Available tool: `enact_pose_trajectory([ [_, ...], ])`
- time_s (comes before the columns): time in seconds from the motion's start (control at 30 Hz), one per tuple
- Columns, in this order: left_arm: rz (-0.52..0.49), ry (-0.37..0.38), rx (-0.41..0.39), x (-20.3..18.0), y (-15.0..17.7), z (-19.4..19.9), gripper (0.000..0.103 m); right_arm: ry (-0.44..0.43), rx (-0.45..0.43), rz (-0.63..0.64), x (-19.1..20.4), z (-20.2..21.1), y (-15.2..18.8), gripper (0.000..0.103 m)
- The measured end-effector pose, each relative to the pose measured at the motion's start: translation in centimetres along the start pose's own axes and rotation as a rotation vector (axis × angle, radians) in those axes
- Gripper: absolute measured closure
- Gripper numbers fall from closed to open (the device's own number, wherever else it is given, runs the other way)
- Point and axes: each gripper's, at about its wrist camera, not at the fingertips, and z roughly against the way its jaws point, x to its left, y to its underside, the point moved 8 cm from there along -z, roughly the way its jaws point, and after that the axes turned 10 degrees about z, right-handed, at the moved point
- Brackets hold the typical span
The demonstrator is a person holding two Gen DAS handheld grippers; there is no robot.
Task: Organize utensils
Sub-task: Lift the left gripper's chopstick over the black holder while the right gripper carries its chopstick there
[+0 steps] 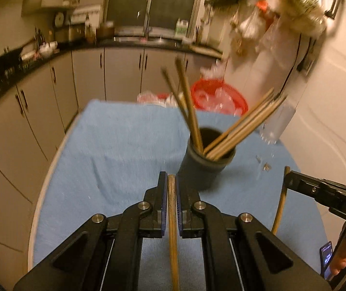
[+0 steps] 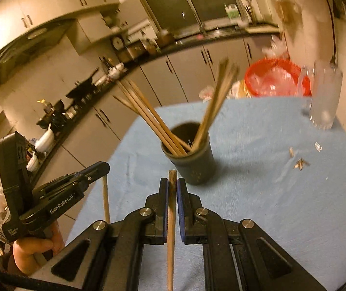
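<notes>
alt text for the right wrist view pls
The right gripper is shut on one chopstick, above a blue cloth. Just ahead stands a dark cup holding more chopsticks. The left gripper at left grips another chopstick; a glass stands far right.

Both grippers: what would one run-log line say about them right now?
left gripper: shut on chopstick | right gripper: shut on second chopstick | dark cup: upright on blue cloth, holds more chopsticks
</notes>
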Motion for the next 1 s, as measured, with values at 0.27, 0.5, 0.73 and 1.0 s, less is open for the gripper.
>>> enact_pose_trajectory([
  [0.27,-0.025,0.025,-0.134,-0.9,-2.7,4.5,0.097,0.004,-0.105,0.060,2.1,4.5,-2.7,0.097],
  [0.5,-0.066,0.008,-0.232,-2.4,-5.3,7.2,0.097,0.024,-0.156,0.100,3.1,6.6,-5.3,0.097],
  [0.73,-0.080,-0.010,-0.315,-2.9,-7.9,8.8,0.097,0.055,-0.186,0.124,3.1,8.0,-7.4,0.098],
  [1.0,-0.126,-0.017,-0.391,-4.5,-8.3,10.1,0.097,0.073,-0.201,0.130,2.7,9.2,-7.6,0.098],
])
